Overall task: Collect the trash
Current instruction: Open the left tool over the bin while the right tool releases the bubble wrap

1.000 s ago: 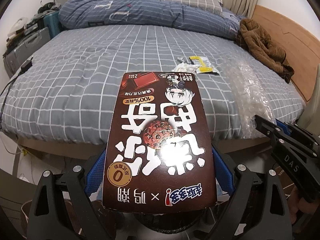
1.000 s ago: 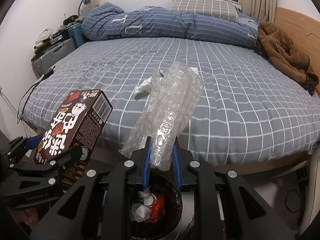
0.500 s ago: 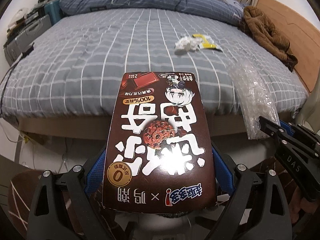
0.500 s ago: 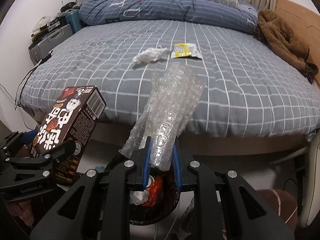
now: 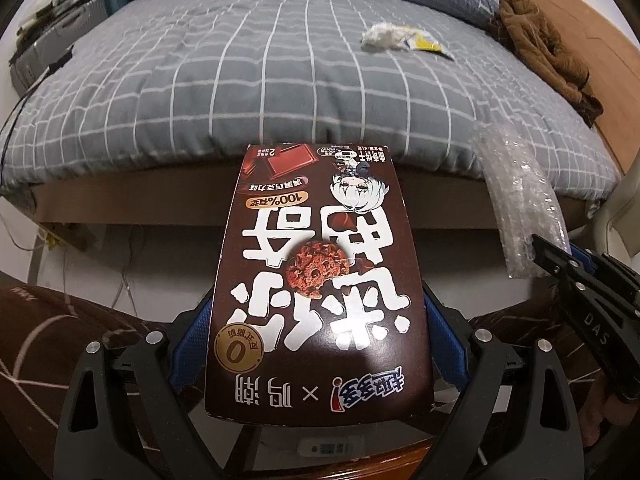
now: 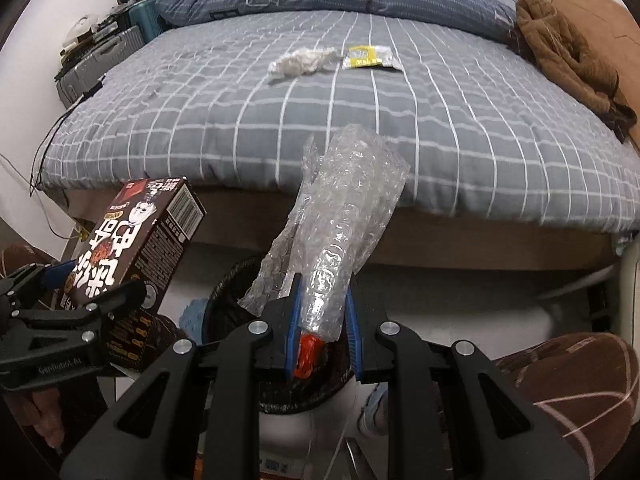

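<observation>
Trash is what fills both my hands: my left gripper (image 5: 320,332) is clamped across a brown cookie box (image 5: 320,280), and my right gripper (image 6: 322,316) pinches a crumpled sheet of bubble wrap (image 6: 340,224) between its blue pads. Just below the right gripper sits the black-lined bin (image 6: 232,284), with red and white rubbish already inside. To do this drop well, I judge I should bring each piece squarely over the bin's mouth before letting go, box first since it is rigid, and push the springy wrap low so it doesn't bounce out. Compared with a second ago, both views have tipped downward: the bed (image 6: 360,120) sits higher in the frame, the bin shows more fully, and the tissue wad (image 6: 300,62) and yellow wrapper (image 6: 368,57) lie uncollected on the cover.
</observation>
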Demonstrator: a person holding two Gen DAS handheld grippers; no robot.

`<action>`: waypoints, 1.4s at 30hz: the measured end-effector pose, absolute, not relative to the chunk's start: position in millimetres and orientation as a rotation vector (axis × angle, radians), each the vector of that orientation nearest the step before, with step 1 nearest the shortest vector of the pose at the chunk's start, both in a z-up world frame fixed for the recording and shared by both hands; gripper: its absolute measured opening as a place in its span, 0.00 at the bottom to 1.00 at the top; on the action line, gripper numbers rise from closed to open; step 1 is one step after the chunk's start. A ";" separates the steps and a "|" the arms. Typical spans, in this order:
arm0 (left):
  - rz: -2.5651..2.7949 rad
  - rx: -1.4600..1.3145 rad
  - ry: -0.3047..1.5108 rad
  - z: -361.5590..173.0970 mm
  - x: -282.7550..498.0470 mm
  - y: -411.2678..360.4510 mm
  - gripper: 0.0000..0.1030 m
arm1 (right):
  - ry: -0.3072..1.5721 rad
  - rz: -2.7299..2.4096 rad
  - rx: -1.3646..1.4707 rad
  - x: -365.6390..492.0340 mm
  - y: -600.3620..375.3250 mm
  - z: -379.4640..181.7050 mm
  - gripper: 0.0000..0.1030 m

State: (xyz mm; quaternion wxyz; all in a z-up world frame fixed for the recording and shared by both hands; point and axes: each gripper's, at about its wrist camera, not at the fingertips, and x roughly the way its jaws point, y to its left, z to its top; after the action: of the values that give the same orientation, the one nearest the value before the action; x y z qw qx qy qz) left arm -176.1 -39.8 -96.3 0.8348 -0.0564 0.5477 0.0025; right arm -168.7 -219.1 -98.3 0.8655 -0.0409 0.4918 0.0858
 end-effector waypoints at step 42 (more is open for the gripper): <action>-0.054 -0.071 1.269 -191.0 -145.1 -35.7 0.94 | 1.284 0.217 -0.110 -137.6 -215.1 -200.6 0.19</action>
State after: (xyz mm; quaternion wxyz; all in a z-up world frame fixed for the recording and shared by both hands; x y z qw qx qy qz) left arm -145.1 -35.7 -191.0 0.8045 -0.0331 0.5924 -0.0254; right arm -137.6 -215.1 -200.6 0.7941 -0.0512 0.5972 0.1007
